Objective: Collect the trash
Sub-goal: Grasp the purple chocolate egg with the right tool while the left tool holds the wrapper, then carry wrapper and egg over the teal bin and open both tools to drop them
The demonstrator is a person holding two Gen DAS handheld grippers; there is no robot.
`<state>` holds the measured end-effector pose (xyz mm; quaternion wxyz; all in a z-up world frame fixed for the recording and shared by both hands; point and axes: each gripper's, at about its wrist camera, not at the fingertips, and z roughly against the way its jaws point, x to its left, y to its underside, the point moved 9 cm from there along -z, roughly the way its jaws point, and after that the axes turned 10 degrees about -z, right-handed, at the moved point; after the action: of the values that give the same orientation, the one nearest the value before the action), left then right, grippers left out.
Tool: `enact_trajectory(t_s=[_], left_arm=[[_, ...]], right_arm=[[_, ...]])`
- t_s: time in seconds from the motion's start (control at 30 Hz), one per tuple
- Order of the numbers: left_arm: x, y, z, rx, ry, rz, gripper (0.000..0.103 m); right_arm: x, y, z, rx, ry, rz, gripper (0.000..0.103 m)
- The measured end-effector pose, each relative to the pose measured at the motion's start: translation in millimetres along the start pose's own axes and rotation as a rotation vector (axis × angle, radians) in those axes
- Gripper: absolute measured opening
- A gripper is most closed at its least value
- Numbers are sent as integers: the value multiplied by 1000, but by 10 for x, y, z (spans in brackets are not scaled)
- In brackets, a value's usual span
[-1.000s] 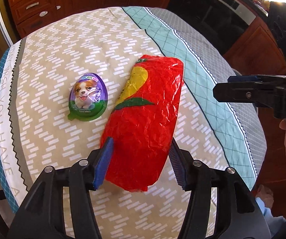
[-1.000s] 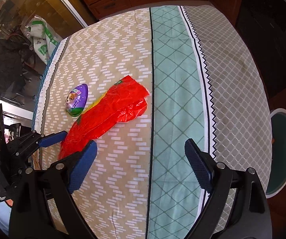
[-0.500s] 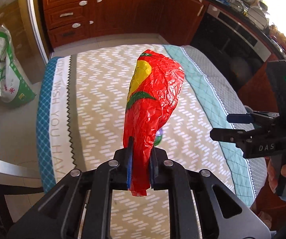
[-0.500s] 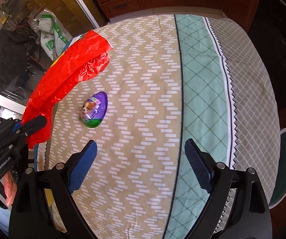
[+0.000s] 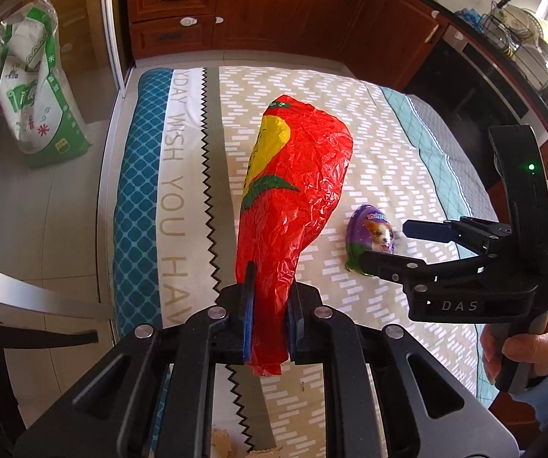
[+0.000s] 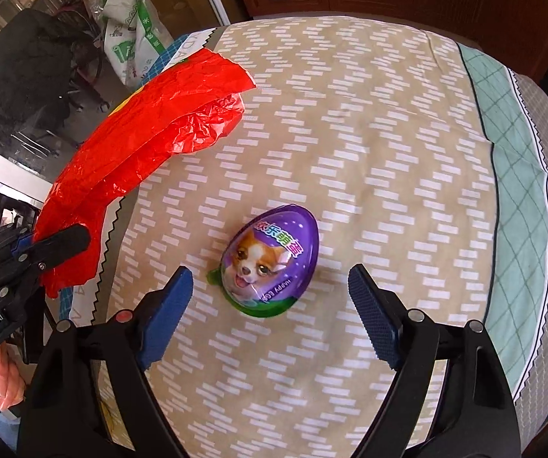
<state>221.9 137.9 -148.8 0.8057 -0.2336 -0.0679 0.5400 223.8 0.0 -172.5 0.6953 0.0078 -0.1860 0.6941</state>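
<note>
Pinching the red wrapper in my left gripper; my right gripper, jaws apart and just narrowing, straddles the purple egg.

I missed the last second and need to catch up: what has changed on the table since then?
The left gripper closed on the red wrapper and lifted it off the tablecloth. The right gripper moved over the purple egg, its fingers just closing a little but apart from it. The egg stayed put.
</note>
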Motion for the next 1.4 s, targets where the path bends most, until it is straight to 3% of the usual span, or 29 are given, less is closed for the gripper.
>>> enact_trajectory(t_s=[0.07, 0.17, 0.37, 0.73, 1.2, 1.4], left_arm=[[5, 10, -27, 7, 1, 1, 13], [-47, 11, -58, 12, 11, -3, 13], [-282, -23, -105, 13, 30, -35, 14], [-1253, -45, -49, 13, 64, -174, 14], [-3028, -94, -123, 56, 104, -437, 14], [-3775, -66, -362, 124, 107, -564, 14]], right_arm=[[44, -6, -62, 4, 7, 12, 75], [84, -45, -65, -40, 52, 59, 53], [-158, 25, 87, -59, 56, 34, 52], [-1139, 387, 808, -143, 87, -94, 52], [-2664, 1048, 1825, -279, 102, -273, 52], [-3443, 1391, 2130, -323, 126, -389, 52]])
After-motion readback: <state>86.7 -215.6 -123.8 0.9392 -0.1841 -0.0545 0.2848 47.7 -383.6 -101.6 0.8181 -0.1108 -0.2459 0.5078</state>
